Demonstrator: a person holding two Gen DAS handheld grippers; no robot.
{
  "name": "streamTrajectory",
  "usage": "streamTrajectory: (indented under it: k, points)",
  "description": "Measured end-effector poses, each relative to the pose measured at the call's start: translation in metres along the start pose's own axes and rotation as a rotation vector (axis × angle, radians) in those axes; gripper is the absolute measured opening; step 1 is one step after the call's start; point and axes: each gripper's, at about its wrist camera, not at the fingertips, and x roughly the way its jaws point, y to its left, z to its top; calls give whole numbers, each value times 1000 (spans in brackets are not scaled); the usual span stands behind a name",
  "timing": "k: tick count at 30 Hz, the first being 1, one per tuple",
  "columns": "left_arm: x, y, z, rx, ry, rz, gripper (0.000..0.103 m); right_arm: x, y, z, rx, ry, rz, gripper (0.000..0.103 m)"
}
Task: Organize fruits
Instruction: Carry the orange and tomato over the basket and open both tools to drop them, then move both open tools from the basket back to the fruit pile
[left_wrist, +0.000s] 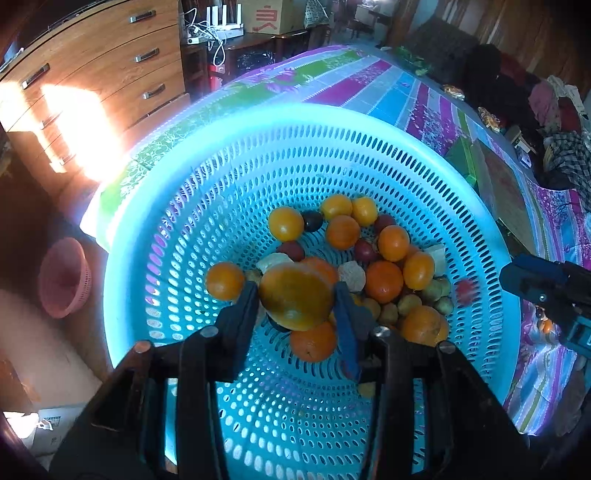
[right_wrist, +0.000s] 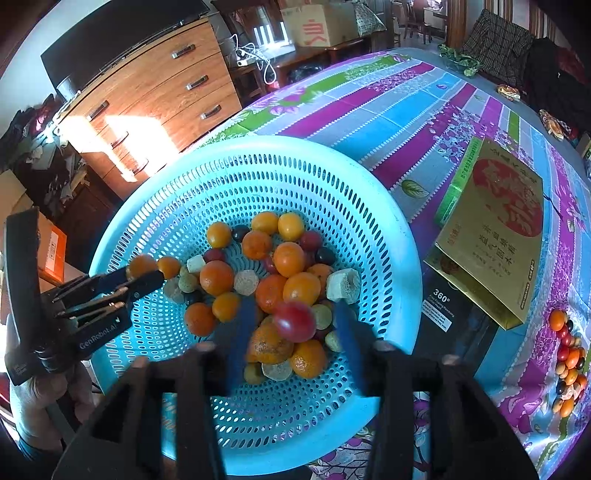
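Hovering over the turquoise basket (right_wrist: 388, 236), both tongs are at the release step: each one is letting a fruit go into the pile rather than picking one up. Between the fingers of the left gripper (left_wrist: 297, 295) sits an orange fruit (left_wrist: 297, 297); the jaws stand parted around it, and whether either pad is touching its skin I cannot tell, though they look to be spread slightly wider than the fruit. The right gripper (right_wrist: 293, 325) is clearly open, its blue fingers well apart, with a small red fruit (right_wrist: 295, 320) blurred between them and touching neither, seemingly dropping toward the heap of fruits (right_wrist: 288, 258) in the basket's bottom. The basket rests on the striped tablecloth (right_wrist: 388, 118). More small fruits (right_wrist: 567, 354) lie loose on the cloth to the right, beyond the gold box (right_wrist: 495, 236), so the job looks only partly done. Next, I judge, the right hand must swing out past the box to that cluster, arriving with jaws open and closing gently on one small round piece
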Motion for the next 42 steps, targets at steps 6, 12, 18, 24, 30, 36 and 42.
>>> streamTrajectory:
  k: [6,12,18,24,30,36,42]
  points:
    - [-6,1,1,-4,-38,38,75,-5,-7,-2,26,-26,0,62]
    - [-16,-1,0,-27,-85,35,76,-37,-6,-13,10,-148,-66,63]
    - [-43,-15,1,-27,-200,28,80,-94,-15,-37,2,-337,-285,86]
    - [-65,-35,3,-31,-287,6,84,-136,-37,-59,26,-419,-429,86]
    - [-80,-62,-1,5,-326,-12,84,-175,-57,-78,58,-487,-486,87]
    - [-96,-91,-6,50,-357,-16,85,-200,-71,-94,83,-522,-498,87]
    - [-105,-115,-10,80,-374,-32,85,-216,-87,-113,110,-533,-501,87]
